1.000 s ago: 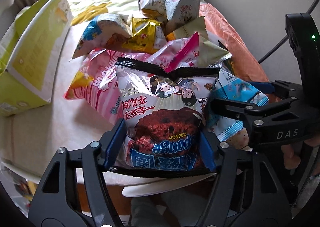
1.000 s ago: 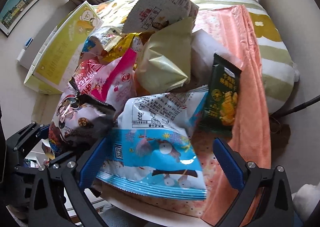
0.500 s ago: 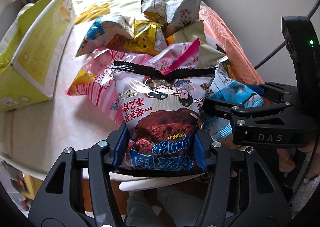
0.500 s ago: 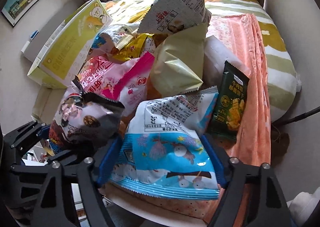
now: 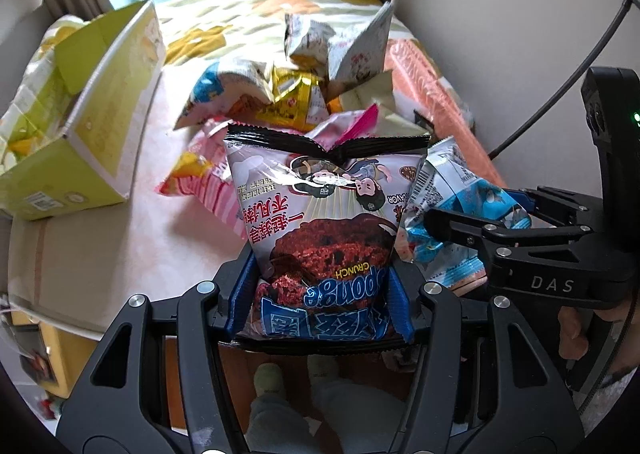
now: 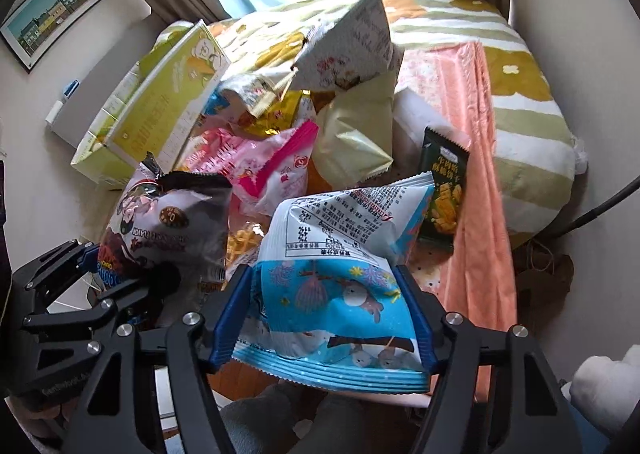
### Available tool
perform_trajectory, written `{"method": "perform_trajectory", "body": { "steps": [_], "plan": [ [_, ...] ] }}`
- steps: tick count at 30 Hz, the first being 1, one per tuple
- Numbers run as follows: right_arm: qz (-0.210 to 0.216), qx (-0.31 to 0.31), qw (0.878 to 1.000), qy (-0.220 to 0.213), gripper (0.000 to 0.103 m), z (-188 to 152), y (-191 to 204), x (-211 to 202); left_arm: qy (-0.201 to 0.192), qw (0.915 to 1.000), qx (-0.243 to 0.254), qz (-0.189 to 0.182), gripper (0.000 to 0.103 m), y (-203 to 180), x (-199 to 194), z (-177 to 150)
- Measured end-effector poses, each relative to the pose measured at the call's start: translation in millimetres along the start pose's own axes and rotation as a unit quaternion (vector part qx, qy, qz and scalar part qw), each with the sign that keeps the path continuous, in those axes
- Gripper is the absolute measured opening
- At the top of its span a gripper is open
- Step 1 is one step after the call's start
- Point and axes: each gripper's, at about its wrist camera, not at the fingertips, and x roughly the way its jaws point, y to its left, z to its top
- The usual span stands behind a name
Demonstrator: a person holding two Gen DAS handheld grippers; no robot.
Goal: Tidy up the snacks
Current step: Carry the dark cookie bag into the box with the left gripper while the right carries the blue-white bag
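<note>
1. The left gripper (image 5: 320,304) pinches the lower end of a chocolate sponge-cake bag (image 5: 320,221), its blue pads pressed into both sides of the bag, which stands upright between them.
2. The right gripper (image 6: 324,318) is closing on a blue-and-white snack bag (image 6: 336,274); the bag sits between the blue pads, which press its sides.
3. Both bags are held at the near edge of the snack pile (image 6: 280,157), which lies on a pale tablecloth (image 5: 100,246).
4. An open yellow-green carton (image 5: 92,125) lies left of the pile, well apart from the left gripper.
5. A dark green packet (image 6: 442,189) lies just right of the pile, on an orange cloth (image 6: 476,213).
6. A pink bag (image 6: 272,169) lies in the pile, just behind the two held bags.
</note>
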Motion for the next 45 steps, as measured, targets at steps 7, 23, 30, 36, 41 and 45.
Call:
{"method": "perform_trajectory", "body": {
  "steps": [7,23,30,36,41,45],
  "plan": [
    [-0.012,-0.005,0.999,-0.034,0.065,2.4,14.1,-39.6,-0.046,0.9988,-0.014,0.007,0.052,7.9,-41.4,5.6],
    [-0.016,-0.051,0.989,-0.136,0.065,78.2,117.4,-69.1,-0.153,0.9861,-0.051,0.038,0.052,137.4,-121.9,58.0],
    [-0.001,-0.061,0.987,-0.148,0.065,131.4,199.0,-31.0,-0.147,0.9855,-0.068,0.051,0.052,248.4,-132.7,99.0],
    [0.004,-0.056,0.989,-0.137,0.065,161.4,258.3,10.3,-0.106,0.9908,-0.066,0.052,0.052,328.9,-113.6,123.8],
    [-0.003,-0.043,0.992,-0.118,0.065,173.6,289.7,43.4,-0.052,0.9959,-0.060,0.043,0.052,376.3,-76.6,130.5],
    [-0.013,-0.034,0.994,-0.103,0.065,179.1,304.2,62.8,-0.013,0.9984,-0.051,0.021,0.052,384.1,-51.7,130.3]
  ]
}}
